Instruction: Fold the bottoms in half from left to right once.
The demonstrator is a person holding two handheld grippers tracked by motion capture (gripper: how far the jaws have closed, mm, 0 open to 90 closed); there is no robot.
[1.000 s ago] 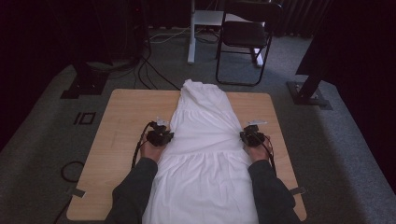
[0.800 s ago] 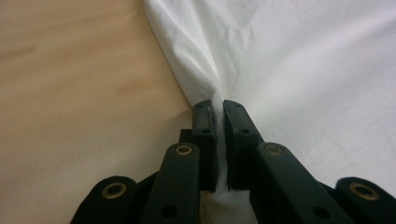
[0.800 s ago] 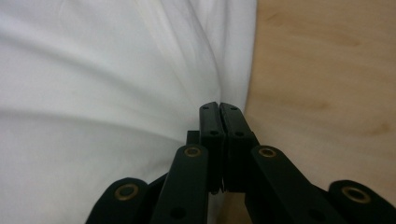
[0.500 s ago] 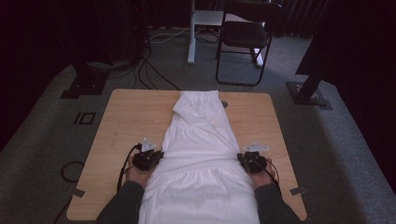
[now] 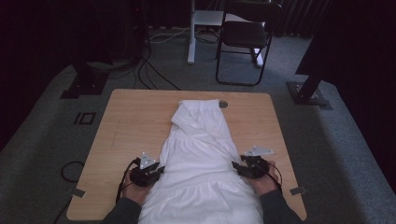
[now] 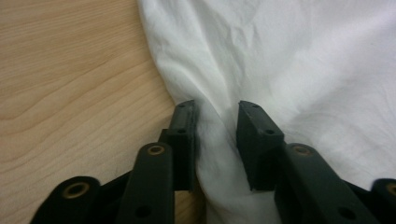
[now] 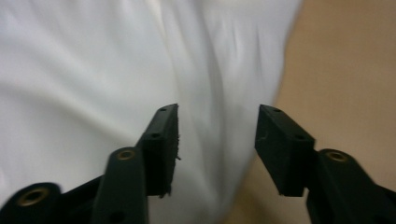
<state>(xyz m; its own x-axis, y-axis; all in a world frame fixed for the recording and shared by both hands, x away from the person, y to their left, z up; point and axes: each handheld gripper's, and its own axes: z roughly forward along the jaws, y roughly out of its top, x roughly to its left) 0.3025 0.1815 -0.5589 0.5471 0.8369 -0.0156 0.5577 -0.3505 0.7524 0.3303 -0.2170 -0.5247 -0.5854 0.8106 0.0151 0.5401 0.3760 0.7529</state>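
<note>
Nearest to me, my left gripper (image 5: 156,171) sits at the left edge of the white cloth (image 5: 201,172), and my right gripper (image 5: 239,168) at the right edge. In the left gripper view the jaws have just been opening: a fold of cloth (image 6: 280,70) stands between them, but the pads are apart from it, so I judge it released. In the right gripper view the jaws have just been opening too, and they stand wide over the cloth (image 7: 93,60) edge without pressing it. I think both hands were placed at the sides so the cloth lies flat and straight. It is thin, soft and wrinkled, a long shape wide near me and narrower farther away. It lies along the middle of the table (image 5: 130,121), a smooth, light wood with rounded corners. Behind the table stands a dark chair (image 5: 247,37).
</note>
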